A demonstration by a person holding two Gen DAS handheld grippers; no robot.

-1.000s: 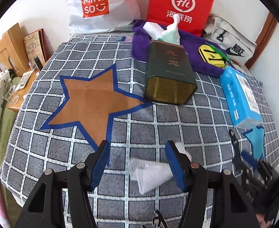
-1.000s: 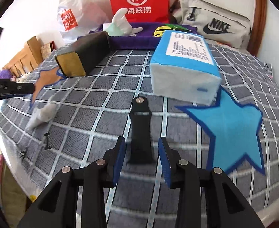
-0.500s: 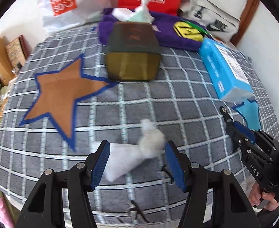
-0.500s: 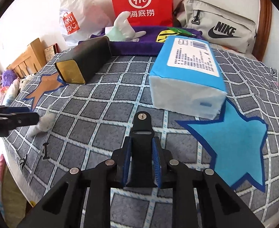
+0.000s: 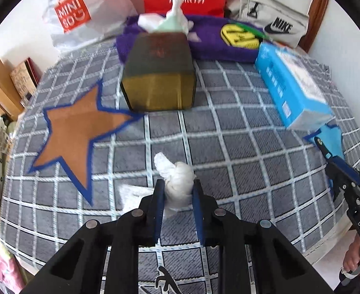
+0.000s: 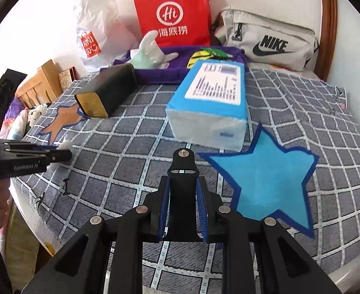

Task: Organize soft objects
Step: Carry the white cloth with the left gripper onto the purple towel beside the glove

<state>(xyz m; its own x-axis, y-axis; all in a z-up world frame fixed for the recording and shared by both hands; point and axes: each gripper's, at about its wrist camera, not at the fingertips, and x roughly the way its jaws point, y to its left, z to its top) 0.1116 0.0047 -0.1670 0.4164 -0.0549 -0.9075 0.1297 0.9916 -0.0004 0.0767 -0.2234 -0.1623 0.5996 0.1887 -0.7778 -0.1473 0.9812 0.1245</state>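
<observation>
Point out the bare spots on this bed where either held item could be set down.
Free: the brown star left of the dark box; the blue star in front of the tissue pack; and the checked blanket between box, pack and both tongs. Crowded: the headboard end, with the purple towel, red bag and grey Nike pouch.

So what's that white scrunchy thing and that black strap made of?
The white wad looks like soft tissue paper or thin cloth: matte, crumpled, squashed between the closing left gripper fingers. The black strap looks like smooth matte rubber or silicone, with a small metal stud at its tip.
</observation>
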